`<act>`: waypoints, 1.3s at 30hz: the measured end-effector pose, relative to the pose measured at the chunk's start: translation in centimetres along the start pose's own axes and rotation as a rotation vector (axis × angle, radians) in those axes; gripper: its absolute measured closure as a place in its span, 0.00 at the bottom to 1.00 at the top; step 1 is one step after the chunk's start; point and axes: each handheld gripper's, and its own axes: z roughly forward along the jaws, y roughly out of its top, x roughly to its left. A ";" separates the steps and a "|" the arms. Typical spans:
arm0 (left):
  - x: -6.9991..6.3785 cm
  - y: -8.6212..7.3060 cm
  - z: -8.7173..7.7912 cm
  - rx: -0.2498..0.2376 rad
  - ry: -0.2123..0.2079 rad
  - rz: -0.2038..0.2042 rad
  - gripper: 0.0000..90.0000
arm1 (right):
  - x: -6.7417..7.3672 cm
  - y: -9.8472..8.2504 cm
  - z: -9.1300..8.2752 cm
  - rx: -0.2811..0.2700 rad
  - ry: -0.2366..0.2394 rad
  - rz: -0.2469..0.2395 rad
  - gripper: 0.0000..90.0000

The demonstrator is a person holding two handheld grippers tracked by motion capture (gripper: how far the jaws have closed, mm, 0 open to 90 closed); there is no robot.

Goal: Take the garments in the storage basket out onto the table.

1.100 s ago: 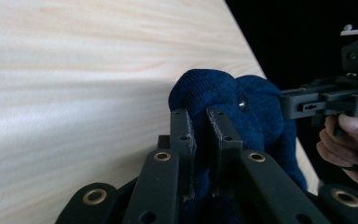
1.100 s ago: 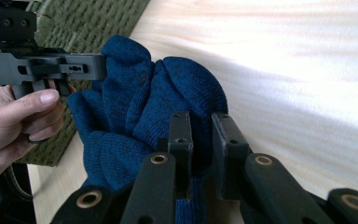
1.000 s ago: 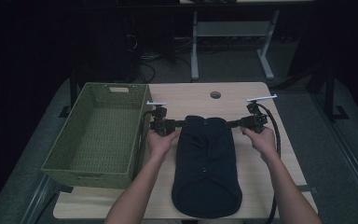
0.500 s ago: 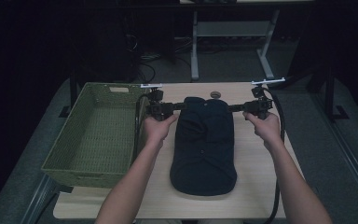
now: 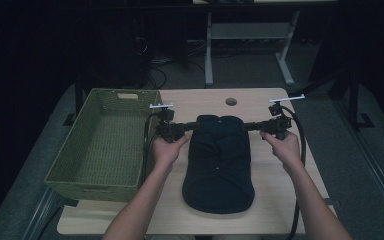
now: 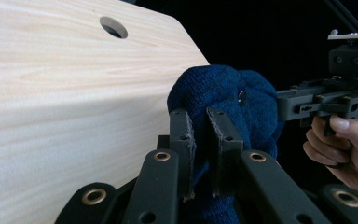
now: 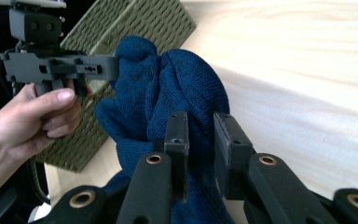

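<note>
both grippers, left (image 5: pixel 192 126) and right (image 5: pixel 250 126), pinch the top corners of the blue knit garment (image 5: pixel 219 165) on the table (image 5: pixel 280 200).

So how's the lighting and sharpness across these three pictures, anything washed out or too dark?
High view: dim, the surroundings nearly black, the navy knitted garment reading as a dark shape. Left gripper view: bright, the wooden table slightly washed out, knit sharp. Right gripper view: the table glares to near white at upper right, the green woven basket clear.

no readable text, labels, brands or numbers on anything
</note>
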 end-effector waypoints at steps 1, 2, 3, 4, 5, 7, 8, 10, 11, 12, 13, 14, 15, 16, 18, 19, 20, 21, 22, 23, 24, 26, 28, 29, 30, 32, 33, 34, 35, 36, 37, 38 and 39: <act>-0.1 -0.5 -0.2 -0.001 -0.005 0.004 0.91 | 0.2 -0.5 0.0 0.002 0.002 -0.003 0.84; -0.1 -0.8 -0.3 -0.008 -0.011 0.002 0.91 | 0.3 -0.7 -0.1 0.000 0.004 -0.008 0.84; -0.2 -1.2 -0.4 -0.012 -0.015 0.005 0.91 | 0.4 -1.0 -0.1 0.000 0.004 -0.013 0.84; -0.2 -1.2 -0.4 -0.012 -0.015 0.005 0.91 | 0.6 -1.2 -0.1 0.003 0.003 -0.014 0.84; -0.3 -1.7 -0.5 -0.001 -0.016 0.019 0.91 | 0.7 -1.5 -0.2 0.003 0.001 -0.023 0.84; -0.4 -2.2 -0.8 -0.003 -0.026 0.022 0.91 | 0.9 -2.1 -0.2 0.007 0.000 -0.036 0.84; -0.4 -2.2 -0.8 -0.003 -0.026 0.022 0.91 | 0.9 -2.1 -0.2 0.007 0.000 -0.036 0.84; -0.5 -2.6 -1.2 0.001 -0.032 0.033 0.91 | 1.1 -2.6 -0.3 0.007 0.007 -0.042 0.84; -0.8 -3.0 -1.5 -0.002 -0.038 0.040 0.91 | 1.4 -3.1 -0.5 0.006 0.016 -0.048 0.84; -0.8 -3.0 -1.5 -0.002 -0.038 0.040 0.91 | 1.4 -3.1 -0.5 0.006 0.016 -0.048 0.84; -1.1 -3.5 -1.8 -0.002 -0.040 0.057 0.91 | 1.7 -3.6 -0.5 0.008 0.015 -0.063 0.83; -1.2 -3.8 -2.0 -0.001 -0.041 0.068 0.91 | 1.8 -3.9 -0.6 0.011 0.018 -0.061 0.83; -1.4 -4.2 -2.2 -0.001 -0.039 0.079 0.91 | 1.9 -4.2 -0.7 0.003 0.023 -0.064 0.83; -1.4 -4.2 -2.2 -0.001 -0.039 0.079 0.90 | 1.9 -4.2 -0.7 0.003 0.023 -0.064 0.83; -1.5 -4.8 -2.5 0.003 -0.040 0.089 0.91 | 2.2 -4.8 -0.8 -0.003 0.029 -0.070 0.83; -1.6 -5.4 -2.7 0.008 -0.043 0.096 0.91 | 2.4 -5.6 -0.8 -0.006 0.041 -0.069 0.83; -1.6 -5.4 -2.7 0.008 -0.043 0.096 0.90 | 2.4 -5.6 -0.8 -0.006 0.041 -0.069 0.83; -1.7 -5.9 -2.9 0.020 -0.049 0.100 0.90 | 2.6 -6.2 -0.8 0.000 0.049 -0.081 0.83; -1.7 -5.9 -2.9 0.020 -0.049 0.100 0.90 | 2.6 -6.2 -0.8 0.000 0.049 -0.081 0.83; -1.9 -6.3 -3.2 0.029 -0.056 0.109 0.90 | 2.7 -6.9 -0.8 0.002 0.062 -0.080 0.83; -1.9 -6.3 -3.2 0.029 -0.056 0.109 0.90 | 2.7 -6.9 -0.8 0.002 0.062 -0.080 0.83; -2.1 -6.8 -3.4 0.036 -0.065 0.111 0.90 | 2.9 -7.5 -0.9 0.012 0.065 -0.082 0.83; -2.2 -7.2 -3.7 0.042 -0.077 0.108 0.90 | 3.1 -8.0 -1.0 0.019 0.073 -0.082 0.83; -2.3 -7.7 -3.8 0.052 -0.091 0.101 0.90 | 3.2 -8.5 -1.1 0.028 0.083 -0.086 0.83; -2.3 -7.7 -3.8 0.052 -0.091 0.101 0.90 | 3.2 -8.5 -1.1 0.028 0.083 -0.086 0.83; -2.3 -8.2 -4.1 0.063 -0.098 0.099 0.90 | 3.3 -9.1 -1.2 0.037 0.092 -0.075 0.83; -2.4 -8.6 -4.3 0.080 -0.103 0.096 0.90 | 3.3 -9.6 -1.2 0.042 0.107 -0.074 0.83; -2.4 -8.6 -4.3 0.080 -0.103 0.096 0.90 | 3.3 -9.6 -1.2 0.042 0.107 -0.074 0.83; -2.4 -8.8 -4.3 0.092 -0.102 0.096 0.90 | 3.4 -9.9 -1.2 0.048 0.107 -0.075 0.83; -2.5 -9.0 -4.4 0.102 -0.099 0.107 0.90 | 3.5 -10.1 -1.2 0.051 0.110 -0.071 0.83; -2.7 -9.2 -4.6 0.115 -0.104 0.107 0.90 | 3.5 -10.6 -1.2 0.058 0.119 -0.070 0.83; -2.7 -9.2 -4.6 0.115 -0.104 0.107 0.90 | 3.5 -10.6 -1.2 0.058 0.119 -0.070 0.83; -2.9 -9.4 -4.6 0.131 -0.096 0.116 0.90 | 3.4 -11.0 -1.1 0.074 0.125 -0.066 0.83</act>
